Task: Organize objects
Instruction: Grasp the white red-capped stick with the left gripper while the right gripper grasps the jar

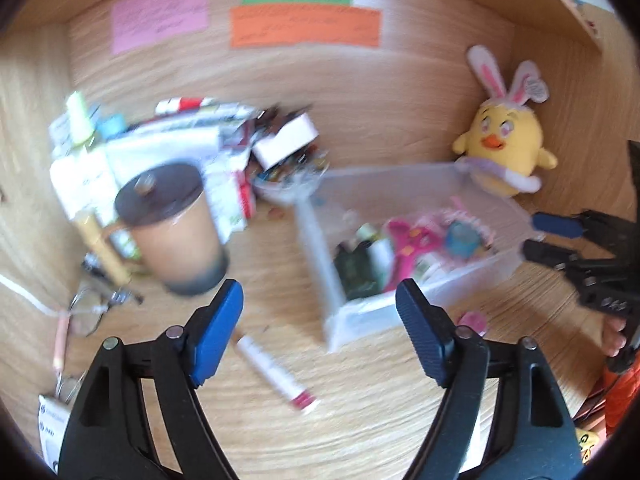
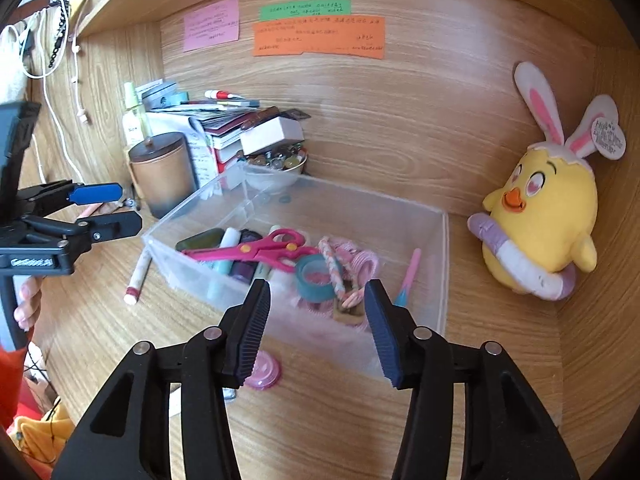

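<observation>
Lip-balm-like tube [image 2: 137,276], white with a red end, lies loose on the wooden desk [image 2: 320,420] just left of the clear plastic bin [image 2: 442,264]; I judge it the next piece to go in. It looks light, stiff and round, so it may roll or slip; a grip across the middle of its barrel seems safest.

A flat pink round lid [image 2: 264,370] also lies outside, just in front of the bin's near wall. Thin and low, it will likely be hard to pinch except by its edge.

Left gripper [image 1: 320,332] hangs above the desk near the tube, its 2 blue-padded fingers spread wide and holding nothing; that view is blurred. Right gripper [image 2: 316,328] is likewise wide apart and empty, poised over the bin's near wall.

Inside the bin sit pink scissors [image 2: 260,252], a teal tape roll [image 2: 316,278] and hair ties. Close by the tube stands a brown lidded mug [image 2: 160,172] before a stack of books [image 2: 224,128], which could crowd a leftward approach. A yellow chick plush [image 2: 540,216] sits well apart, in the right corner.
</observation>
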`<move>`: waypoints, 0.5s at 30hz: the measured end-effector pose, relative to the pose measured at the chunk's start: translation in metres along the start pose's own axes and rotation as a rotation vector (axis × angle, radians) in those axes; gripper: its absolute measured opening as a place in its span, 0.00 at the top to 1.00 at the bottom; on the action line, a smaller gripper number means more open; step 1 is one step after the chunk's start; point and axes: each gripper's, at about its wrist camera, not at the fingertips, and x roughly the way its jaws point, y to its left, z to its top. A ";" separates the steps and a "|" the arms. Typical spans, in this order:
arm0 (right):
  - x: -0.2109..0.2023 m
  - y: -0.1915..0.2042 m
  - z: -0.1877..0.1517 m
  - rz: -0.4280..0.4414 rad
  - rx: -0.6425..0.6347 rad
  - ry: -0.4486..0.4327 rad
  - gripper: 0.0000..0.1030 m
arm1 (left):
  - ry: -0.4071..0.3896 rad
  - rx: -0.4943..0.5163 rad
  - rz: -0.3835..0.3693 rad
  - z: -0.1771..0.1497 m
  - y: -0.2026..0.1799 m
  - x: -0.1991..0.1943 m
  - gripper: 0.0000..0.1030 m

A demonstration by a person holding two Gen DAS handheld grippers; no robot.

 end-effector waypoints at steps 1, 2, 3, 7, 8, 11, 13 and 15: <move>0.000 0.001 -0.003 0.008 0.005 0.004 0.55 | 0.017 -0.006 0.007 -0.004 0.004 0.002 0.23; 0.000 0.002 -0.006 0.015 0.008 0.011 0.55 | 0.033 -0.012 0.015 -0.009 0.008 0.005 0.23; 0.001 0.003 -0.009 0.020 0.009 0.018 0.54 | 0.057 -0.020 0.023 -0.015 0.013 0.010 0.23; 0.008 0.008 -0.024 0.036 0.008 0.064 0.54 | 0.125 -0.046 0.035 -0.033 0.023 0.024 0.23; 0.010 0.009 -0.027 0.038 0.006 0.075 0.54 | 0.143 -0.054 0.035 -0.037 0.025 0.029 0.23; 0.018 0.012 -0.036 0.046 0.007 0.112 0.54 | 0.178 -0.064 0.040 -0.047 0.027 0.037 0.23; 0.026 0.013 -0.041 0.054 0.011 0.143 0.54 | 0.198 -0.065 0.044 -0.054 0.027 0.042 0.23; 0.035 0.013 -0.045 0.067 0.015 0.175 0.54 | 0.217 -0.070 0.045 -0.057 0.027 0.047 0.23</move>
